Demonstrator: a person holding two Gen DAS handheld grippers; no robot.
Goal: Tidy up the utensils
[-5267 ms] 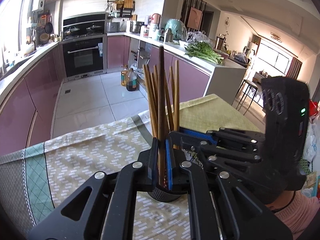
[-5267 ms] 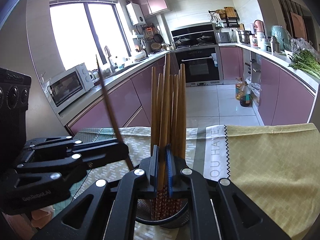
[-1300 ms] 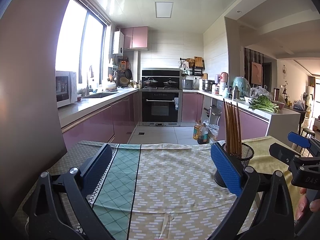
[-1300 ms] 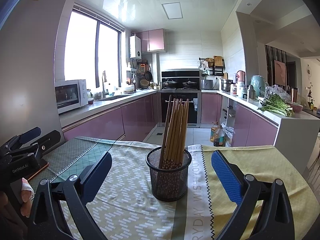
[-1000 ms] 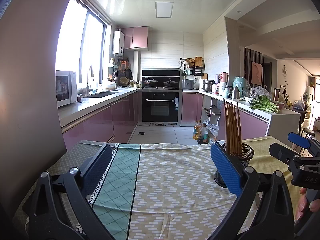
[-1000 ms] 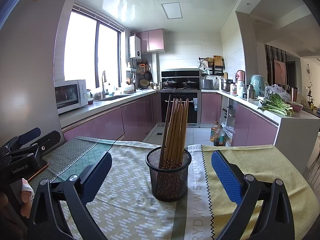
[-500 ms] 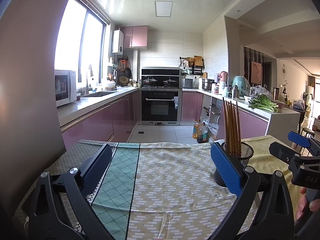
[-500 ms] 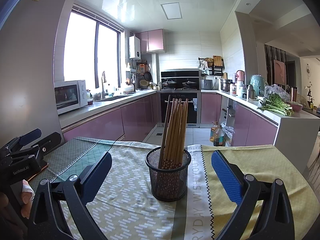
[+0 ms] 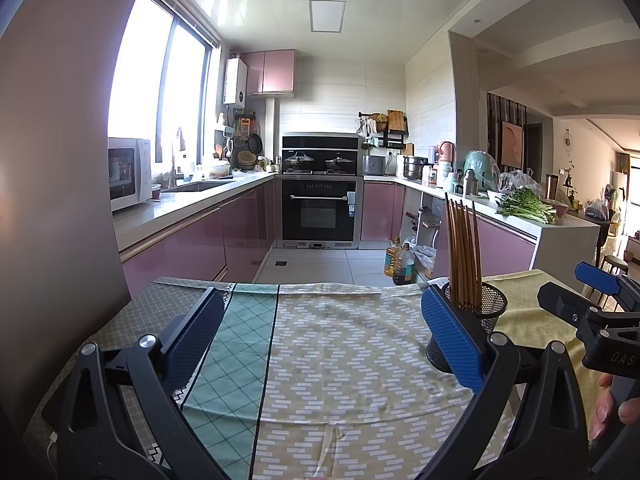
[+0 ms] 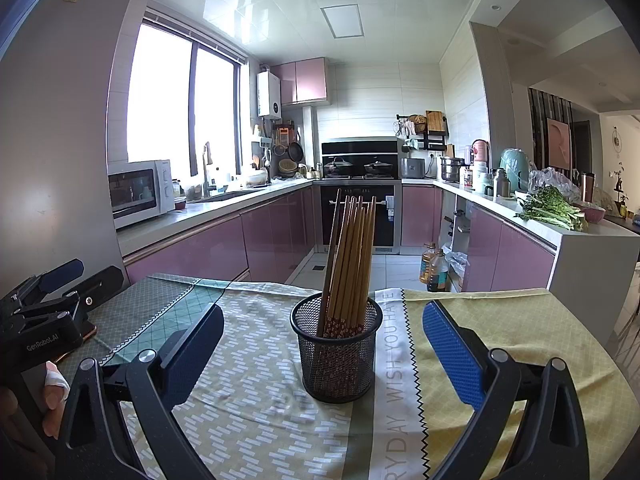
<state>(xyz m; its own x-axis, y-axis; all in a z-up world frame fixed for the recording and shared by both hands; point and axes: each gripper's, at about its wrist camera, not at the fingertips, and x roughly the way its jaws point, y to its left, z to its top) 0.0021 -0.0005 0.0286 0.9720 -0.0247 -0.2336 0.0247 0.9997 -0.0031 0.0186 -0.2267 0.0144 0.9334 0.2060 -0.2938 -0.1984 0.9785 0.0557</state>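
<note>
Both tongs gape wide, empty: left tongs [image 9: 324, 332], right tongs [image 10: 324, 338]; wooden chopsticks [image 10: 350, 260] stand bundled in a round black mesh holder [image 10: 336, 354] mid-bench, bare patterned cloth [image 10: 248, 392] all around.

Wooden chopsticks [image 10: 350, 258], black wire-mesh holder [image 10: 338, 354]

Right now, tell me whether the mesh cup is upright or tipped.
Upright. The mesh cup stands flat on the tablecloth, rim level, with the chopsticks standing in it, leaning slightly.
</note>
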